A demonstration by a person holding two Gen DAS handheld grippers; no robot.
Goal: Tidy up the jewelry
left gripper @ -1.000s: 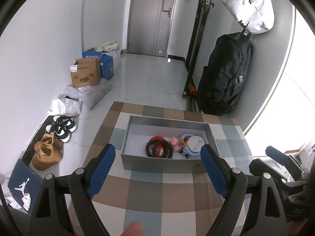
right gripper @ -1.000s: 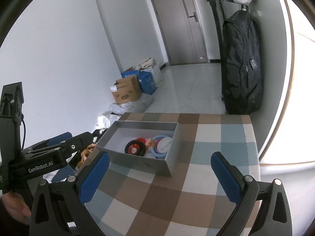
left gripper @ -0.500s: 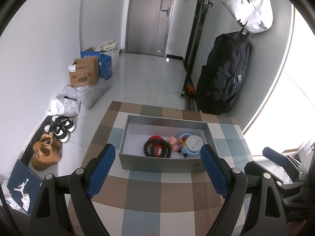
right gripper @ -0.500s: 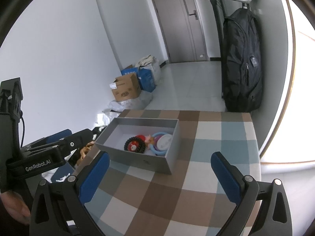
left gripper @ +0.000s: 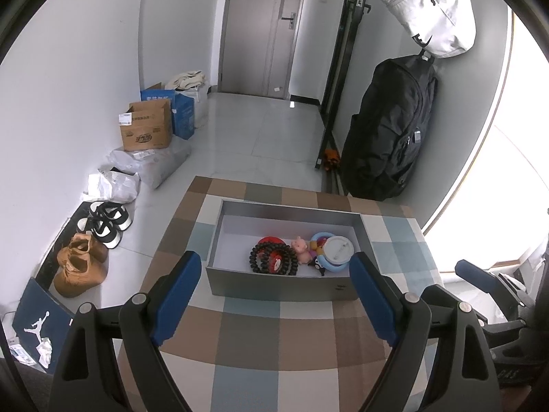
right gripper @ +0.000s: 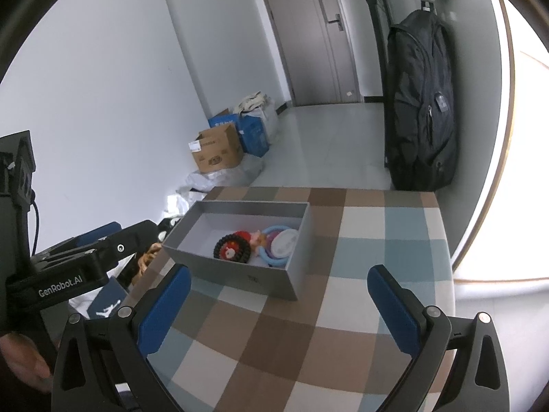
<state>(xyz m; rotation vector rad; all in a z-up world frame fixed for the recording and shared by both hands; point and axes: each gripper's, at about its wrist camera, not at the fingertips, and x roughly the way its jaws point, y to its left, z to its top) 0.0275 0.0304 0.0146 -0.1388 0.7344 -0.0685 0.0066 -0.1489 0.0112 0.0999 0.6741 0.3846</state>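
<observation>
A grey open box stands on the checked table. In its right half lie a black bead bracelet around a red piece, a pink pig figure and a blue ring with a white disc. My left gripper hovers in front of the box, open, with nothing between its blue pads. My right gripper is also open and empty, nearer than the box and to its right. Each gripper shows in the other's view: the right gripper, the left gripper.
The checked tablecloth covers a small table whose far edge is just behind the box. On the floor beyond are a cardboard box, bags and shoes at the left. A black backpack leans on the right wall.
Both grippers keep their place and stay open. A fingertip at the bottom edge of the left wrist view is no longer seen.
</observation>
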